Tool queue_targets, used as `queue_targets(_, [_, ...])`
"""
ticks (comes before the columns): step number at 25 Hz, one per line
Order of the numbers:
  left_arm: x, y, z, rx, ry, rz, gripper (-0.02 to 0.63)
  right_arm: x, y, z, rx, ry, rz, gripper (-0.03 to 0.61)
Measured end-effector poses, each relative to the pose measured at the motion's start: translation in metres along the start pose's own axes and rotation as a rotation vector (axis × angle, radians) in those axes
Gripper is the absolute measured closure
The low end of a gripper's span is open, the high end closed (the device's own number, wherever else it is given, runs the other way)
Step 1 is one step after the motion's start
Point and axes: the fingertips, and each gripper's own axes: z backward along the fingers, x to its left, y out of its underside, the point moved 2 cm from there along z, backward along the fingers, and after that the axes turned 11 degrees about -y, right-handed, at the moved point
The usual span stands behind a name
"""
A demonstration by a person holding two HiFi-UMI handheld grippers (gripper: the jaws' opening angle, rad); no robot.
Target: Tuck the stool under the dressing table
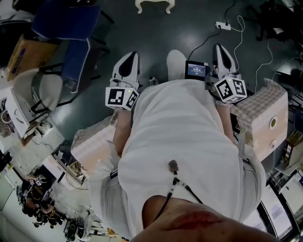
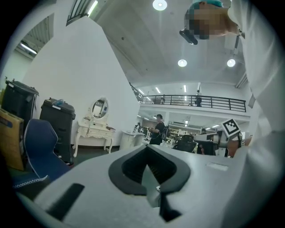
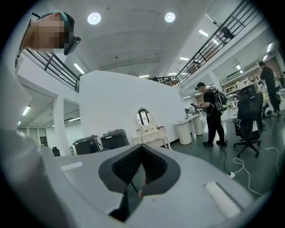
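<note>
The white dressing table [image 2: 95,128] with an oval mirror stands against the far wall in the left gripper view. The right gripper view shows the dressing table [image 3: 148,130] too, straight ahead. In the head view a white piece with curved legs [image 1: 154,4] stands at the top edge; whether it is the stool or the table I cannot tell. My left gripper [image 1: 131,55] and right gripper [image 1: 221,47] point level over the dark floor, far short of it. The left gripper [image 2: 148,167] and the right gripper [image 3: 140,172] are both shut with nothing between the jaws.
A blue chair [image 1: 71,28] stands at the left, and a power strip [image 1: 222,26] with cables lies ahead on the right. A padded box [image 1: 265,118] is close at my right. Black bins [image 2: 55,120] flank the table. A person in black [image 3: 213,111] stands by an office chair [image 3: 249,111].
</note>
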Motion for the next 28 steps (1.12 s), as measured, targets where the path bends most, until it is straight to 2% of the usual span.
queue_targets(7, [0.011, 0.006, -0.029, 0.027, -0.047, -0.001, 0.607, -0.024, 0.005, -0.043, 0.047, -0.033, 0.033, 0.571])
queue_targets(10, [0.024, 0.004, -0.058, 0.042, -0.075, -0.015, 0.607, -0.042, 0.009, -0.072, 0.076, -0.052, 0.053, 0.571])
queue_targets(12, [0.028, 0.002, -0.081, 0.049, -0.092, -0.016, 0.607, -0.058, 0.008, -0.091, 0.085, -0.067, 0.031, 0.571])
queue_targets(16, [0.031, -0.009, -0.138, 0.051, -0.088, -0.059, 0.606, -0.102, -0.007, -0.131, 0.066, -0.089, -0.005, 0.571])
queue_targets(20, [0.033, -0.029, -0.189, 0.03, -0.127, -0.114, 0.607, -0.149, -0.025, -0.169, 0.06, -0.114, -0.048, 0.571])
queue_targets(25, [0.043, -0.041, -0.241, -0.006, -0.19, -0.111, 0.607, -0.188, -0.051, -0.221, 0.065, -0.179, 0.0, 0.571])
queue_targets(28, [0.048, -0.042, -0.26, 0.016, -0.197, -0.126, 0.607, -0.21, -0.053, -0.236, 0.082, -0.169, 0.002, 0.571])
